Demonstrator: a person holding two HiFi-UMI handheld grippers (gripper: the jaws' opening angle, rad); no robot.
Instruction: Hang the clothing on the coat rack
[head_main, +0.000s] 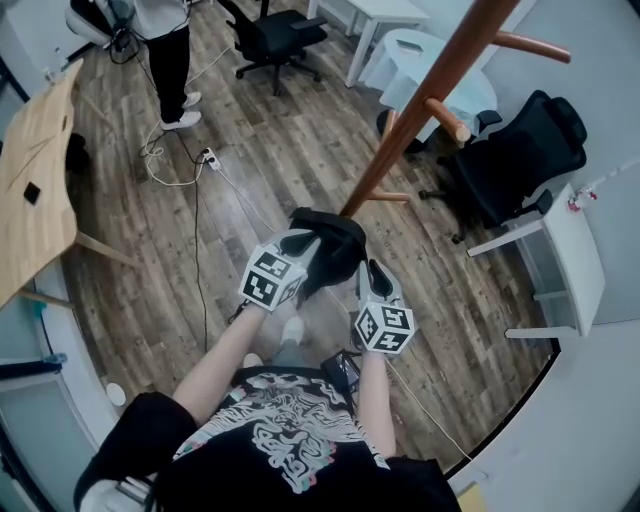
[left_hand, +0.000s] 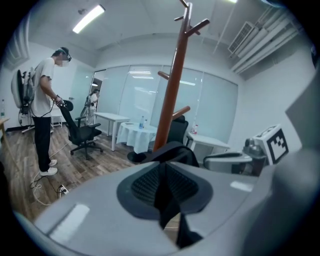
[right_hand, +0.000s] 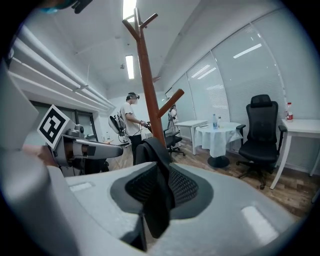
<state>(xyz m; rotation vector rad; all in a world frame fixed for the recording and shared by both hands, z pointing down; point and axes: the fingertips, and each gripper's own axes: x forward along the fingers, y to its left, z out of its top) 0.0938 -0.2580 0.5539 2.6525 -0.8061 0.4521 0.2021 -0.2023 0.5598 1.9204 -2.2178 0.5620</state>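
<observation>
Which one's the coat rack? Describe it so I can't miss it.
Find the round white-clothed table across the wood floor. The coat rack stands just on our side of it, rising behind the held black garment. It is the only tall red-brown pole with slanted pegs; its neighbour is a black chair.

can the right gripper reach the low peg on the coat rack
Probably yes: the right gripper, shut on the black garment, is close to the coat rack, nothing between it and the peg.
</observation>
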